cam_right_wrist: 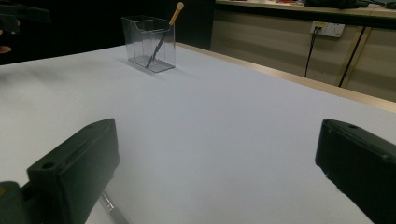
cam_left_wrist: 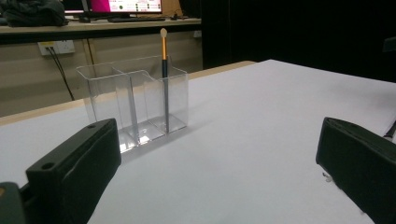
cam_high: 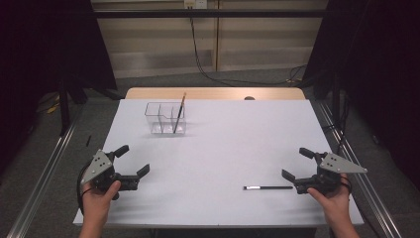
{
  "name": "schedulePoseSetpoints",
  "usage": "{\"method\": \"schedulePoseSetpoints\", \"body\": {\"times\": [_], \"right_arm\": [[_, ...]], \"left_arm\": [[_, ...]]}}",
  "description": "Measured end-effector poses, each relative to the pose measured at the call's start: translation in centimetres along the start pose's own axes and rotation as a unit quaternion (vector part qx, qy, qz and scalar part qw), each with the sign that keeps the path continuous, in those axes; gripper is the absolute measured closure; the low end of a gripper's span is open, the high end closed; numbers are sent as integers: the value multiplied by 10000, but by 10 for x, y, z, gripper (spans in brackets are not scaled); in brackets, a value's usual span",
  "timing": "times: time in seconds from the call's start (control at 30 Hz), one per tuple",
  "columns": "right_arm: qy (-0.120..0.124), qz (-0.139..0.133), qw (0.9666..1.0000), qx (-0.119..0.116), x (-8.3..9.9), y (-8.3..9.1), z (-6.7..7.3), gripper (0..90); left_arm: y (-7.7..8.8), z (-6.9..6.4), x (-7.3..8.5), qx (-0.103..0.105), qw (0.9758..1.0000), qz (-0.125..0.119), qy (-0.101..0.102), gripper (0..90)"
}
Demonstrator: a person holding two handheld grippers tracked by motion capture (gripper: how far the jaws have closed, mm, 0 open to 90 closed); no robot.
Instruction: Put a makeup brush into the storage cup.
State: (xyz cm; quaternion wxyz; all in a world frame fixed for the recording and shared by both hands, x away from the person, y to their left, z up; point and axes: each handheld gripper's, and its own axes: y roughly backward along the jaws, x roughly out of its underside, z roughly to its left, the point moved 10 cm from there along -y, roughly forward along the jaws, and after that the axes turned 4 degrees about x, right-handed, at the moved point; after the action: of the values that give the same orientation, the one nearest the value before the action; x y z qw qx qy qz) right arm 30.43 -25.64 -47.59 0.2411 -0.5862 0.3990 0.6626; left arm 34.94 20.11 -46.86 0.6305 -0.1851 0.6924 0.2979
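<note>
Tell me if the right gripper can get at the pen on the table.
Probably yes. The right gripper is open, and the pen lies flat just beside its near jaw, with bare table around it and nothing in between.

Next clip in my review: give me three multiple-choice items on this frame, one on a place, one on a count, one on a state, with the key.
1. Where does the black pen lie?
A. in the clear organizer
B. flat on the table by the right gripper
C. on the floor

2. How many compartments does the clear organizer have?
A. one
B. three
C. five

3. How do the jaws of the left gripper stand?
A. apart and empty
B. shut on the brush
C. shut on the pen

Key: B, the pen rests on the white table just left of the right gripper; B, two inner walls divide it; A, a gap shows between them, while the brush stands in the organizer.
</note>
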Motion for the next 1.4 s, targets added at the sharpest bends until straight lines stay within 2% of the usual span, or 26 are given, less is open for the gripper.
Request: {"method": "schedulePoseSetpoints", "body": {"times": [0.33, 0.57, 0.93, 1.2, 1.4], "right_arm": [[-45, -63, 10000, -25, -3, -3, 0, 0], [-52, -11, 10000, -58, -2, -7, 3, 0], [-97, -138, 9998, -66, -9, -6, 3, 0], [-152, -148, 9998, -29, -12, -7, -1, 0], [-148, -152, 9997, -84, -16, -11, 1, 0]], "left_arm": [[0, 0, 2, 28, 10000, -3, 25, 0], [-1, 0, 0, 47, 10000, -20, 12, 0], [-1, 1, -1, 9, 10000, -46, 35, 0], [0, -1, 0, 9, 10000, -32, 22, 0], [2, -2, 0, -2, 10000, -42, 49, 0]]}}
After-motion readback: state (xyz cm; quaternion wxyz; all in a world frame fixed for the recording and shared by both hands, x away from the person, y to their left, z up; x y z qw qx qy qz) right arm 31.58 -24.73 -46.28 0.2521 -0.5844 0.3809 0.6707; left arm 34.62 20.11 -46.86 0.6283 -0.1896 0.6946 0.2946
